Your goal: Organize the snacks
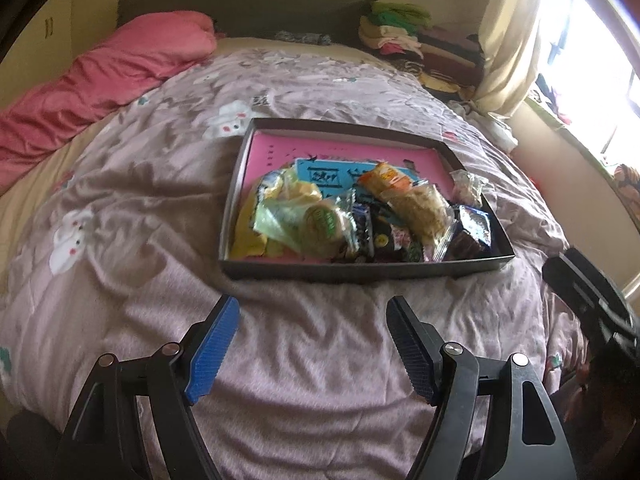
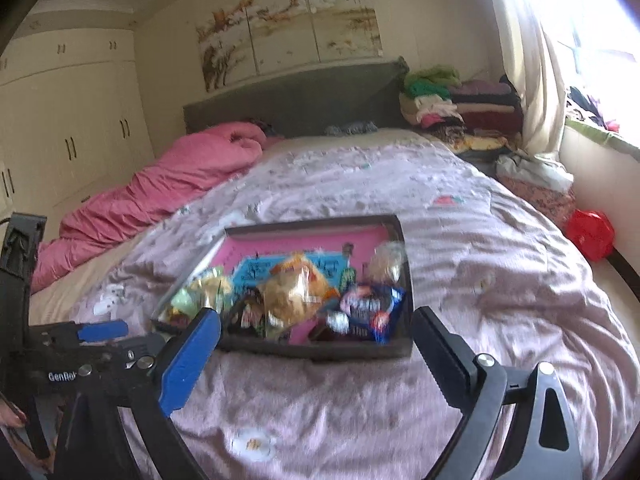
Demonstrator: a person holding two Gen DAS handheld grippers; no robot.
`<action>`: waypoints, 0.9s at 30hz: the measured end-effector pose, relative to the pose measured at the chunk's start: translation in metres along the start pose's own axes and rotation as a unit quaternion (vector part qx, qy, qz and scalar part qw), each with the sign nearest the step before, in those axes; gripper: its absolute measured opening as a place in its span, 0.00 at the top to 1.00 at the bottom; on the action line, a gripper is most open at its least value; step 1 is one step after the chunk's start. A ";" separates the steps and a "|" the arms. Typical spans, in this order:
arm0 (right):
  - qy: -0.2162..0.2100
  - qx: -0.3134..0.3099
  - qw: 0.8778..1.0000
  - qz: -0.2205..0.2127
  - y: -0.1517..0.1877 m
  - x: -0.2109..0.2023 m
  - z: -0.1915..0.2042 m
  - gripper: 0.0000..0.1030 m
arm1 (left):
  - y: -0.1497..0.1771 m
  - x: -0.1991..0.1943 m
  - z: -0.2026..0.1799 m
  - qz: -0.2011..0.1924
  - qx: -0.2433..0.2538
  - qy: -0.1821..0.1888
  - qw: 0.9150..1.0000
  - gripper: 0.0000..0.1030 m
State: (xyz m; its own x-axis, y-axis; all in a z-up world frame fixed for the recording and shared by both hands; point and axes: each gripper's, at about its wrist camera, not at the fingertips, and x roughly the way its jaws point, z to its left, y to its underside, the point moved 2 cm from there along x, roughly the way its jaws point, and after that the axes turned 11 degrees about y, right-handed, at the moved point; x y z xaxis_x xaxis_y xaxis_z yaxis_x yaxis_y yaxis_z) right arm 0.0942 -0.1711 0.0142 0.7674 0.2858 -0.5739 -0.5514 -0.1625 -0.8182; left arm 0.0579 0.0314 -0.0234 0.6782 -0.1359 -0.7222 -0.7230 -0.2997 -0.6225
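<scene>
While both of my grippers hang over the near part of the bed, the dark shallow box (image 1: 362, 272) sits ahead of them on the mauve quilt (image 1: 160, 208), well clear of either set of fingers.

Left gripper (image 1: 312, 344): fingers spread, blue pad on one side and black pad on the other, only wrinkled quilt showing between them. Nothing gripped.

Right gripper (image 2: 316, 356): fingers spread wide, the near wall of the box (image 2: 320, 350) showing in the gap between the tips but not touched by either pad. Nothing gripped. In the right wrist view the left gripper (image 2: 100, 330) shows at the left edge, beside the box's near-left corner.

Box contents: pink liner with a blue printed patch; snack packets (image 1: 360, 216) piled in the near half, far half mostly bare liner. In the pile: a pale green wrapped round cake (image 1: 320, 222) at the left, a clear bag of brown crumbly pieces (image 1: 420, 210) in the middle, an orange packet (image 1: 382, 178) behind it, a blue and white packet (image 1: 476, 222) at the near-right corner, a small clear bag (image 1: 468, 186) against the right wall. Right view is motion-blurred, so smaller dark wrappers cannot be told apart.

Surroundings: pink duvet (image 1: 100, 80) bunched along the left of the bed, folded clothes (image 1: 416, 40) stacked at the far right by the curtain (image 1: 508, 40).
</scene>
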 end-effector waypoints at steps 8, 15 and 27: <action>0.024 -0.007 0.999 0.042 0.023 -0.010 0.007 0.06 | 0.019 -0.008 0.001 0.011 -0.007 -0.004 1.000 0.25; 0.030 0.017 0.996 0.087 0.035 -0.011 0.008 0.06 | 0.029 -0.012 -0.001 0.021 -0.002 0.000 1.000 0.25; 0.033 -0.010 0.995 0.095 0.041 -0.010 0.018 0.06 | 0.030 -0.015 0.003 0.019 -0.005 -0.005 1.000 0.25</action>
State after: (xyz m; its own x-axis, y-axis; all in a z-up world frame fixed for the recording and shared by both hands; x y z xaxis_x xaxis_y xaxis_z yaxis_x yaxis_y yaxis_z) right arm 0.0574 -0.1634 -0.0133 0.6705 0.1847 -0.7186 -0.6824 -0.2267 -0.6950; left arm 0.0256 0.0268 -0.0323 0.6490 -0.1372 -0.7483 -0.7465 -0.3045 -0.5916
